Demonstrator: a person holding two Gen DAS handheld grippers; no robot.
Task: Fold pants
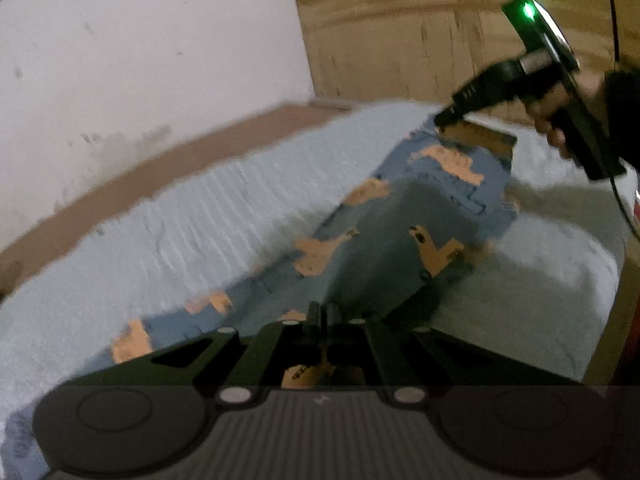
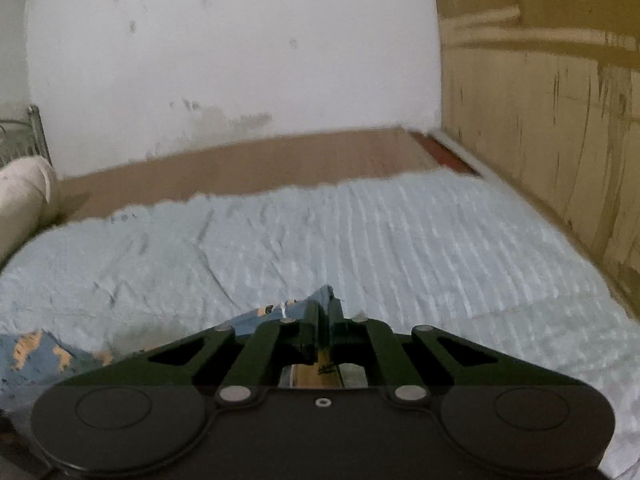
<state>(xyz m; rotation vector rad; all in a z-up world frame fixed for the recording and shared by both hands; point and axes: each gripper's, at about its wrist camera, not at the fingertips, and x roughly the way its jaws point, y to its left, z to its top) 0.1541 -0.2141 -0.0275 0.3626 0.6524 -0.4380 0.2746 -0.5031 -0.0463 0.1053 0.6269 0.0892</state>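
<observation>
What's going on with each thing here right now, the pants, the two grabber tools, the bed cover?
Pants: blue with orange print, partly lifted, pinched at two places.
Left gripper: fingers shut on the pants.
Right gripper: fingers shut on the pants' edge.
Bed cover: light blue, spread out, wrinkled.

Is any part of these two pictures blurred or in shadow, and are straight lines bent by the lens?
Left wrist view: the pants and the right gripper are smeared by motion, a dark shadow crosses the cloth, and the green light glares. Right wrist view: sharper, dim, and the blue bedcover edge and the wooden wall curve.
</observation>
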